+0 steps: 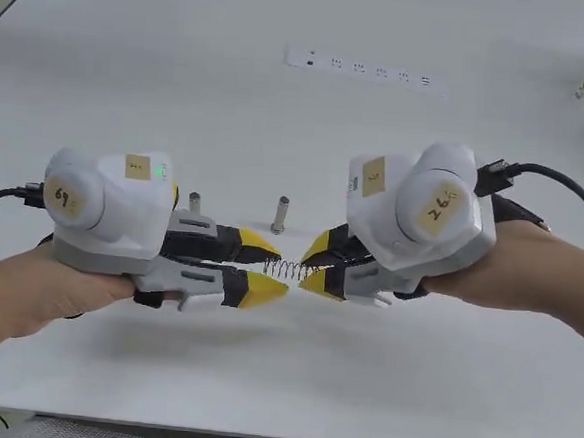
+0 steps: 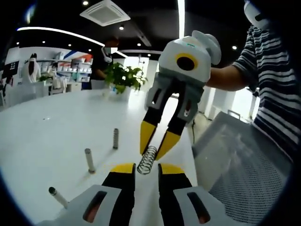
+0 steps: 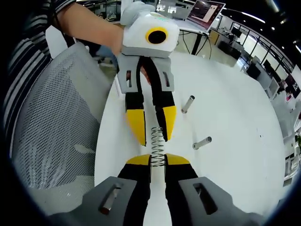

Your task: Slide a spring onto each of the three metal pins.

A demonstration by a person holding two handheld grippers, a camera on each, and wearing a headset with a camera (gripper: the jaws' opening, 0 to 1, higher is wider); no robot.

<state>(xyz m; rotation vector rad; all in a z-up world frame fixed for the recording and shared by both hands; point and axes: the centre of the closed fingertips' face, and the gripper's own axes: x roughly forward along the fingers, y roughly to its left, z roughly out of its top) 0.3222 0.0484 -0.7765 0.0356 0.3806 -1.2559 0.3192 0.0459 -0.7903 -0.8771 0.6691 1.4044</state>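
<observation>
Spring [image 1: 288, 270] hangs mid-frame above worktop [image 1: 381, 386], one end in left gripper [image 1: 277, 268], other in right gripper [image 1: 311, 267], both nearly closed on it. Light, compliant (likely to buckle or flick away); best pinched near one end. Pin [image 1: 281, 214] behind: bare.

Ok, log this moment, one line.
right gripper: shut on spring | left gripper: around spring's other end, grip unclear | pins: look bare
</observation>
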